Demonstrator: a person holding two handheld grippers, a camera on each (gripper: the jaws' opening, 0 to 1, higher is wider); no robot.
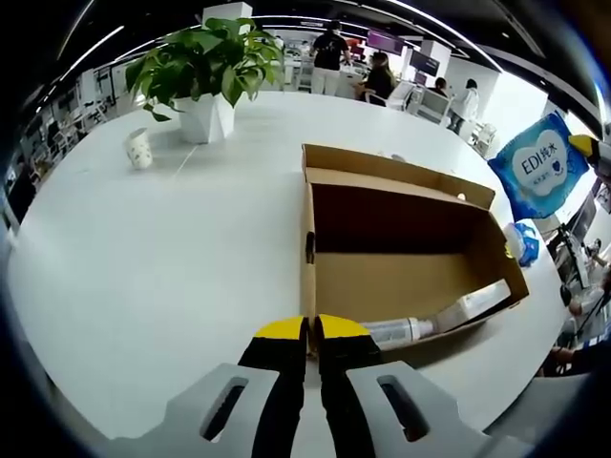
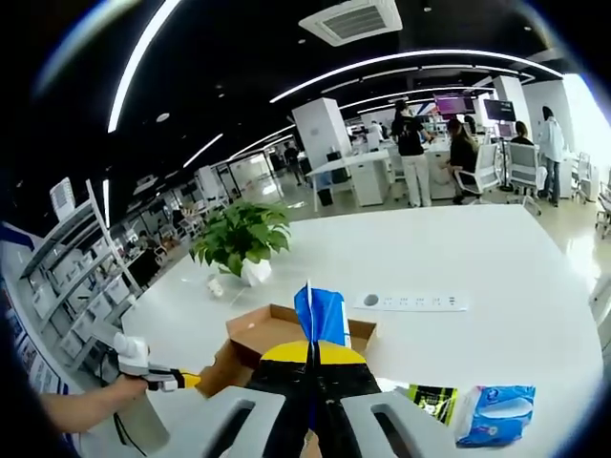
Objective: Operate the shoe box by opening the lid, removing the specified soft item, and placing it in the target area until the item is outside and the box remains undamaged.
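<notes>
At the far left of the white desk stand a paper cup and a potted plant, well clear of the work. Near the middle, the left gripper has its fingers closed together on the near wall of the open box, holding it steady; inside, along that near wall, lies a pale tube, its long axis running along the box toward the right.

To the right, the blue soft pack hangs in the air beyond the box's far right corner, already outside it. In the right gripper view the right gripper has its fingers shut on that pack's top edge, so the pack hangs below them above the box. It is this hand's load to set down. Bare desk lies open to the right, where another blue pack and a power strip lie; the desk edge is close beyond them.
</notes>
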